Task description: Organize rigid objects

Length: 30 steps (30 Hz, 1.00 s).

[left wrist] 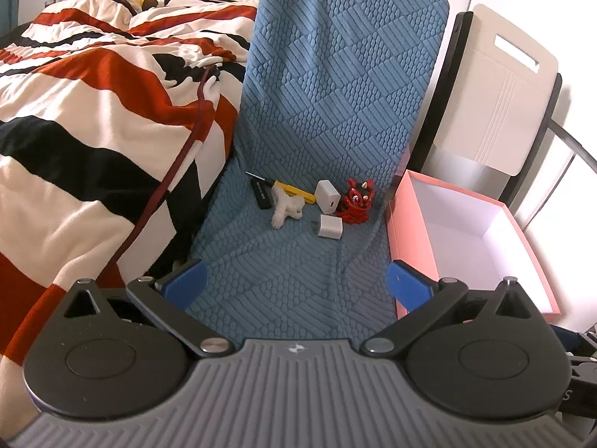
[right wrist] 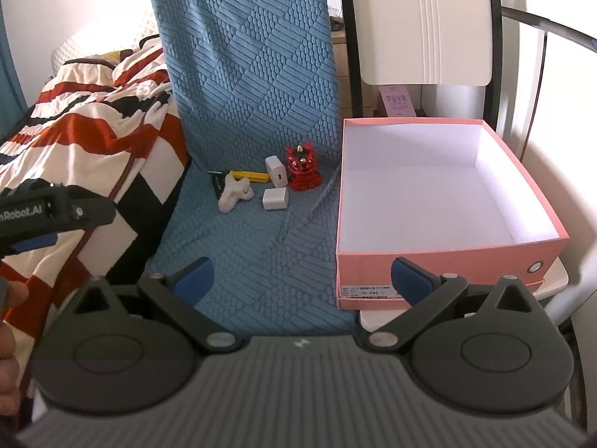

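Observation:
Small objects lie at the back of a blue-covered chair seat [left wrist: 283, 261]: a red lion figurine [left wrist: 355, 201] [right wrist: 303, 168], two white chargers [left wrist: 327, 196] [left wrist: 329, 226] [right wrist: 275, 172] [right wrist: 275, 199], a white fluffy toy [left wrist: 285, 207] [right wrist: 236, 191], a yellow utility knife [left wrist: 294, 190] [right wrist: 249, 175] and a black stick [left wrist: 261, 190] [right wrist: 217, 186]. A pink box [left wrist: 466, 239] [right wrist: 444, 190] with a white inside stands empty to the right. My left gripper [left wrist: 296, 283] and right gripper [right wrist: 302, 276] are open and empty, well short of the objects.
A striped red, white and black blanket [left wrist: 93, 119] [right wrist: 86, 119] covers the bed on the left. A white chair [left wrist: 500, 89] [right wrist: 418, 26] with a black frame stands behind the box. The left gripper's body [right wrist: 48, 212] shows at the right view's left edge.

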Motion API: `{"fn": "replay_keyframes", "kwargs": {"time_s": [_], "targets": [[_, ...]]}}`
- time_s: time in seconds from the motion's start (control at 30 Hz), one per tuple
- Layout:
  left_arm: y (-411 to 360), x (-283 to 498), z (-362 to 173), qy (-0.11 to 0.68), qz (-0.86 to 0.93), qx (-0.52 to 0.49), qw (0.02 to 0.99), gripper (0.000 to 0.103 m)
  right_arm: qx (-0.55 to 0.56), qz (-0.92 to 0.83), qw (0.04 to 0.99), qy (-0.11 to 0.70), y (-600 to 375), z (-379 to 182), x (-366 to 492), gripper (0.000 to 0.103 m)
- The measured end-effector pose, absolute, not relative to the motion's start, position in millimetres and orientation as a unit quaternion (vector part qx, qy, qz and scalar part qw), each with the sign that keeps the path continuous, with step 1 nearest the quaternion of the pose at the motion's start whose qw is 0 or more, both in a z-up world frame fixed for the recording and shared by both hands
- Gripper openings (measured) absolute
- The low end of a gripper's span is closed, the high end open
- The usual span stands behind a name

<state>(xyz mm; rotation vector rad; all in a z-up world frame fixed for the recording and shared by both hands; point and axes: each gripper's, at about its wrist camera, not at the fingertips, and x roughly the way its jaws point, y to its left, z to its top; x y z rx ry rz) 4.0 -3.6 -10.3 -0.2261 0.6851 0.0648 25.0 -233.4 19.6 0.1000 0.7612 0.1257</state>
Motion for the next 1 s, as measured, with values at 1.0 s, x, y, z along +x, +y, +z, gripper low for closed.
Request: {"fn": "replay_keyframes", "kwargs": {"time_s": [1.0], "targets": [[-10, 6, -25, 0.345, 0.032, -0.098, 0.933, 0.103, 0.039, 0.061, 0.923, 0.378, -235, 14, 24, 0.103]]}}
